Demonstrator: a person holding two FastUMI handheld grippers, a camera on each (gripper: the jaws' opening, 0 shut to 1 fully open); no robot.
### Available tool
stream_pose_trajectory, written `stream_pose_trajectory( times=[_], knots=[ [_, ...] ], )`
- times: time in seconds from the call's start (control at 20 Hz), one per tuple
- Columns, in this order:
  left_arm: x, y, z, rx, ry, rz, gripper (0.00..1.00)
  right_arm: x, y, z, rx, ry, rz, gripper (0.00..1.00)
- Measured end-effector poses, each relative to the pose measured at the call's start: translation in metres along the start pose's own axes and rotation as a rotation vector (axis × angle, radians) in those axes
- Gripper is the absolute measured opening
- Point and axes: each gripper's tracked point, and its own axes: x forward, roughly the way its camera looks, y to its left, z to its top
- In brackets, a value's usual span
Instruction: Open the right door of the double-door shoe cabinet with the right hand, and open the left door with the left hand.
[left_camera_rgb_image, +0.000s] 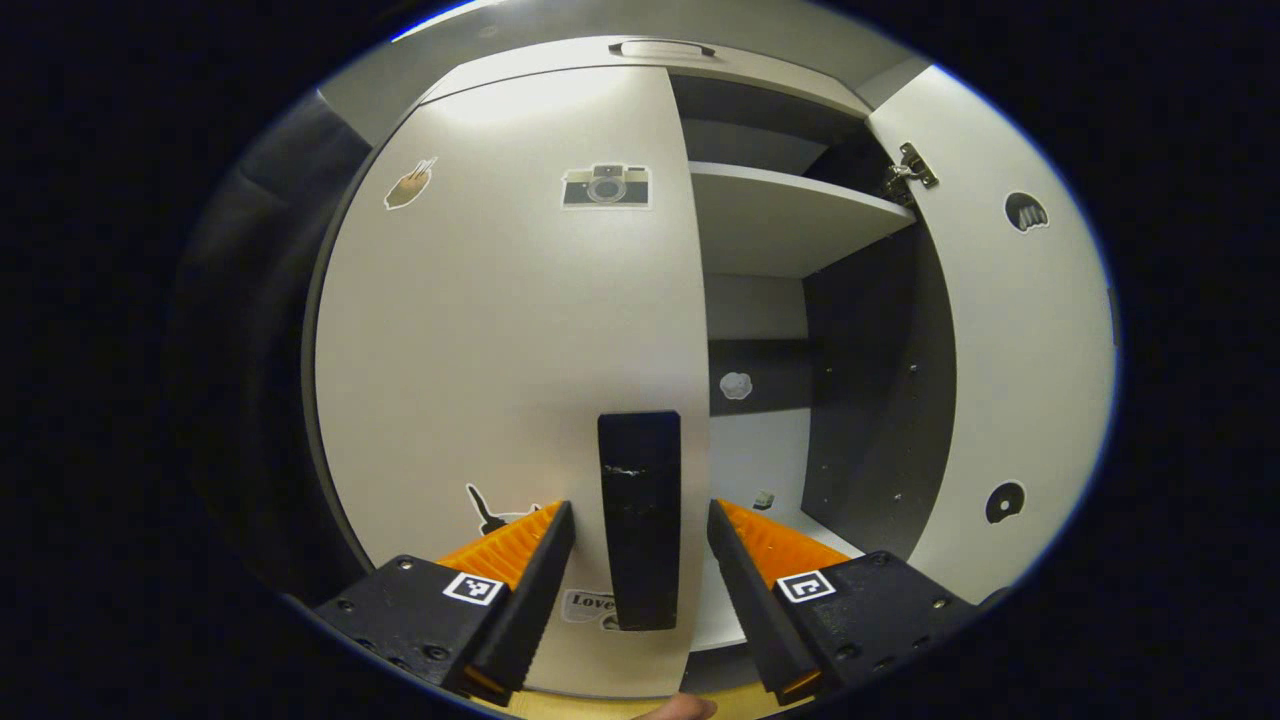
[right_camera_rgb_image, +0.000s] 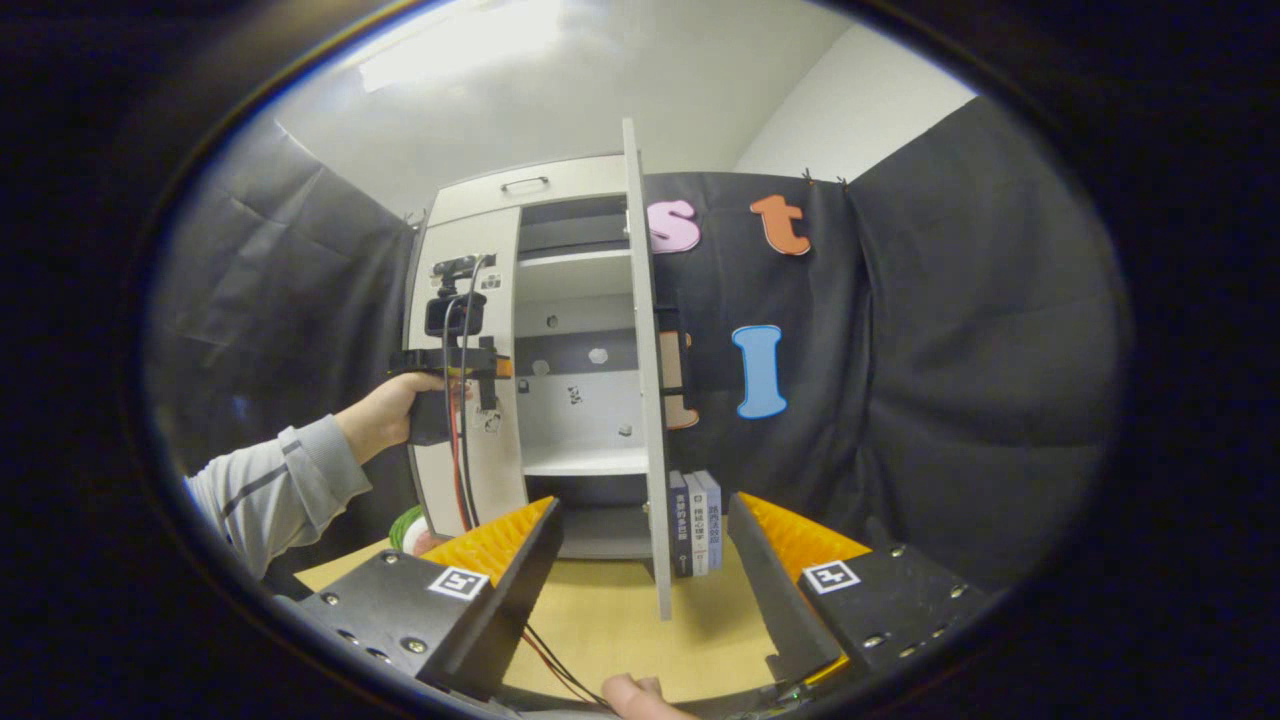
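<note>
1. Tall white laminate double-door shoe cabinet (right_camera_rgb_image: 560, 200): right door (right_camera_rgb_image: 645, 400) swung open; left door (left_camera_rgb_image: 510, 380) closed.
2. My left gripper (left_camera_rgb_image: 640, 530): jaws wide, straddling the black vertical bar handle (left_camera_rgb_image: 640, 500) at the left door's inner edge, not yet clamped.
3. My right gripper (right_camera_rgb_image: 640, 545): open, empty, well clear of the right door.
4. Judgement: board stiff, light on hinges; handle smooth, so grip mid-bar.

You have one shoe cabinet (right_camera_rgb_image: 560, 370) with two doors: one left door (left_camera_rgb_image: 510, 360) and one right door (right_camera_rgb_image: 645, 380). Count two grippers, the left gripper (left_camera_rgb_image: 640, 555) and the right gripper (right_camera_rgb_image: 640, 560). Three books (right_camera_rgb_image: 695, 535) stand on the bench (right_camera_rgb_image: 620, 630). One hand (right_camera_rgb_image: 385, 415) shows.
</note>
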Motion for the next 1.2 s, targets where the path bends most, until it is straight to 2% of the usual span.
stream_pose_trajectory(
  times=[0.05,0.1,0.15,0.2,0.3,0.35,0.4,0.45,0.55,0.6,0.7,0.8,0.9,0.95,1.2],
  knots=[
    [0.001,0.002,0.003,-0.003,-0.002,0.009,0.76,0.0,0.001,-0.001,-0.002,0.0,-0.002,0.95],
    [0.001,0.007,0.003,-0.017,0.0,0.024,0.74,0.0,0.002,-0.002,-0.004,0.001,-0.002,0.95],
    [0.0,0.006,0.003,-0.036,0.007,0.021,0.64,-0.002,0.004,-0.004,-0.001,0.003,0.001,0.95],
    [0.001,0.004,0.002,-0.049,0.016,0.016,0.63,-0.003,0.004,-0.005,0.004,0.007,0.002,0.95],
    [0.001,-0.004,0.001,-0.047,0.032,-0.006,0.53,-0.005,0.005,-0.004,0.017,0.012,0.003,0.95],
    [-0.002,-0.004,0.002,-0.046,0.023,0.005,0.41,-0.005,0.008,-0.005,0.016,0.013,0.002,0.95],
    [0.003,-0.003,0.003,-0.052,0.024,0.007,0.34,-0.007,0.008,-0.005,0.013,0.016,0.001,0.99],
    [0.003,-0.002,0.0,-0.051,0.035,0.005,0.32,-0.009,0.009,-0.004,0.015,0.014,-0.003,0.95],
    [0.002,-0.003,0.0,-0.067,0.052,-0.007,0.28,-0.01,0.014,-0.001,0.026,0.013,0.004,0.99],
    [0.001,-0.003,-0.001,-0.066,0.064,-0.014,0.26,-0.01,0.017,0.0,0.025,0.013,0.008,0.95],
    [0.0,-0.003,-0.002,-0.054,0.078,-0.019,0.24,-0.009,0.022,0.002,0.013,0.013,0.012,0.95],
    [-0.002,-0.003,-0.002,-0.058,0.087,-0.023,0.23,-0.01,0.028,0.007,0.008,0.006,0.018,0.99],
    [-0.006,-0.002,-0.002,-0.062,0.091,-0.025,0.23,-0.009,0.031,0.007,-0.001,0.005,0.014,0.99],
    [-0.009,-0.002,-0.002,-0.059,0.093,-0.028,0.23,-0.009,0.031,0.007,-0.007,0.007,0.01,0.95],
    [-0.033,-0.001,-0.002,-0.054,0.106,-0.053,0.23,-0.006,0.033,0.005,0.005,0.014,-0.001,0.95]
  ],
)
